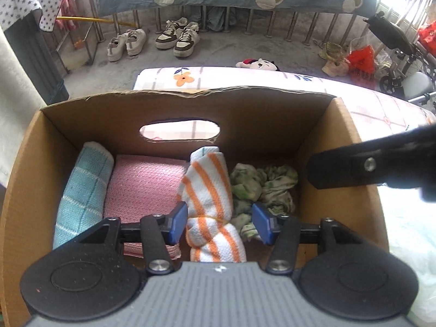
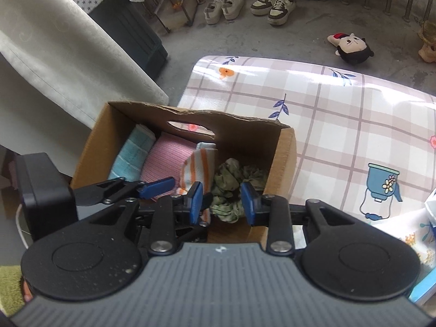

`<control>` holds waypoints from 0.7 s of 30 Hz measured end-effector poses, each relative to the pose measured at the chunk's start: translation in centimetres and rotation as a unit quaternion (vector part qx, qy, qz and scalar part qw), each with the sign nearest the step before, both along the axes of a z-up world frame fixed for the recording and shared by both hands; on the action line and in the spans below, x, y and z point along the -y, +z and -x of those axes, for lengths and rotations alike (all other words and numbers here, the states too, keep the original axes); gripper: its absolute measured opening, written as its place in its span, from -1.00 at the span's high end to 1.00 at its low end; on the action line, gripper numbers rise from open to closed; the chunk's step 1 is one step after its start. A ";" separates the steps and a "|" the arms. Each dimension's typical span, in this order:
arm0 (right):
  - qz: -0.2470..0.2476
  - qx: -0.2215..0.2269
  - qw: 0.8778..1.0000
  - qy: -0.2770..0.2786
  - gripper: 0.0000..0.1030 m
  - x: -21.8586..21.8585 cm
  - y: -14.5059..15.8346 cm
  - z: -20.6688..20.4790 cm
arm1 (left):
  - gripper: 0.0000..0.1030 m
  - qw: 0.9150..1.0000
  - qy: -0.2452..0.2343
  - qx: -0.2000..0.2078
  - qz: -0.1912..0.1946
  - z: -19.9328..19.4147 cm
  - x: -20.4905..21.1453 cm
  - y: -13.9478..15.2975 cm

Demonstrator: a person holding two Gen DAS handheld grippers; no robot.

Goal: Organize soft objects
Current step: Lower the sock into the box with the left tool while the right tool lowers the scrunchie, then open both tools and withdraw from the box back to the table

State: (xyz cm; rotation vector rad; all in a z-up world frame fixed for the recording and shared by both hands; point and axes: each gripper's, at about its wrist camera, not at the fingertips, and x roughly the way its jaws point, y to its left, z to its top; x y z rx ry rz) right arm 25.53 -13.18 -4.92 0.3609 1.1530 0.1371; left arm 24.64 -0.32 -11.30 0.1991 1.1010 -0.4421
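- The cardboard box (image 1: 354, 141) stands at the left edge of the bench (image 2: 354, 109), which is covered with a checked floral cloth; its open top lets both tools reach in.
- Inside, left to right, the soft things lie side by side: a rolled teal towel (image 1: 81, 190) against the left wall, a pink cloth (image 1: 144, 182) flat beside it, an orange-striped towel (image 1: 209, 190) tied at its middle, and a crumpled green cloth (image 1: 261, 185) in the right corner. Packed like this, each probably keeps its own lane.
- The left hand-held gripper (image 1: 219, 222) straddles the striped towel, pads clear of it: released, I judge, after setting it down.
- The right hand-held gripper (image 2: 222, 203) hovers above the green cloth, jaws parted and empty.
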 end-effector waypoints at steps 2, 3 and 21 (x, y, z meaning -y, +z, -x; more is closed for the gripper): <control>-0.019 0.005 1.000 -0.009 0.41 0.5 0.4 0.4 | -0.02 1.000 -0.003 0.000 -0.006 0.0 0.5 -0.1; -0.024 0.008 1.000 -0.013 0.41 0.7 0.6 0.6 | -0.02 1.000 -0.003 0.001 -0.011 0.1 0.8 -0.1; -0.143 0.081 0.980 -0.113 -0.43 12.9 5.5 10.9 | -0.48 0.993 0.108 0.043 -0.012 6.0 -1.5 11.8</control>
